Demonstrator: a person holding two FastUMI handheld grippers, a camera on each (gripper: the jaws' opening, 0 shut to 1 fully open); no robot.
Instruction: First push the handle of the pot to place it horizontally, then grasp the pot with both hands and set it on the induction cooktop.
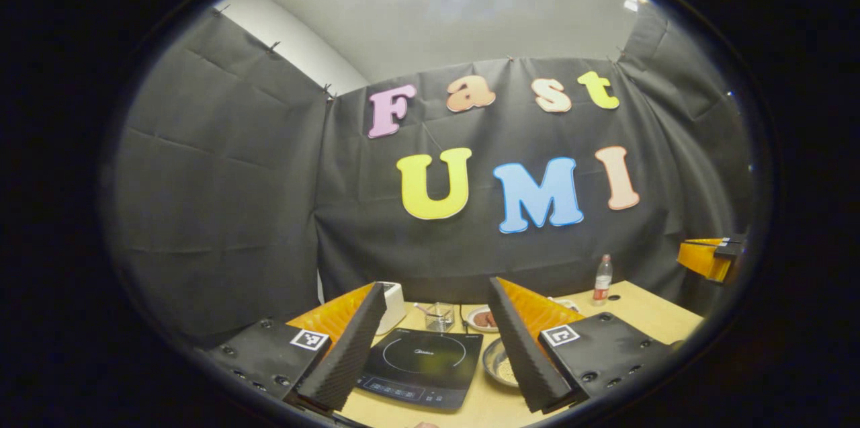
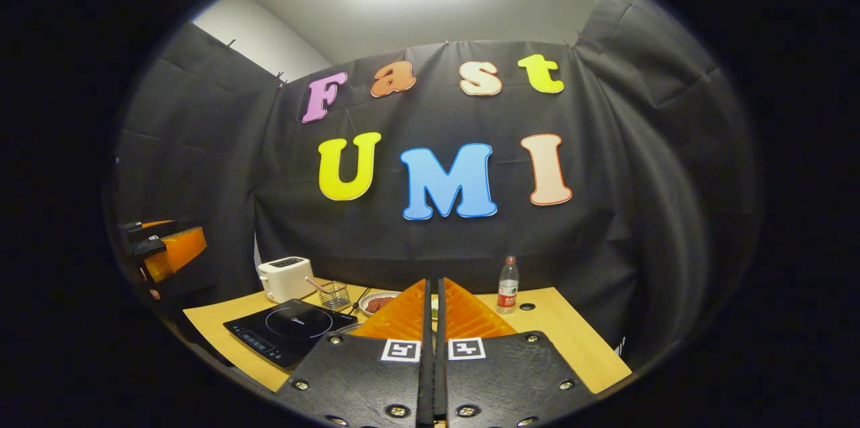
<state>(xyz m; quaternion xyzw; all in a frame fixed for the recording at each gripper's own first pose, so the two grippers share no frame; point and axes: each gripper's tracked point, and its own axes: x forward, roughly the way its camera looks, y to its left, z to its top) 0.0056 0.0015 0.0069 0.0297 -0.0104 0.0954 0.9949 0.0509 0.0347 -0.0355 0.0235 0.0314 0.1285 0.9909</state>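
A black cloth wall backs the wooden worktop (image 1: pixel 645 310). Left tongs (image 1: pixel 437 340) spread, right tongs (image 2: pixel 435 310) pressed together. The pot (image 1: pixel 500 362) sits beside the induction cooktop (image 1: pixel 420 364); its handle is hidden, so descend and find it first.

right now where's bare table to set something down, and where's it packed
Barest: the right end of the table, from the bottle out to the edge. The induction cooktop has nothing on its glass. Crowded: the back row of toaster, wire basket and dish, and the pot beside the cooktop.
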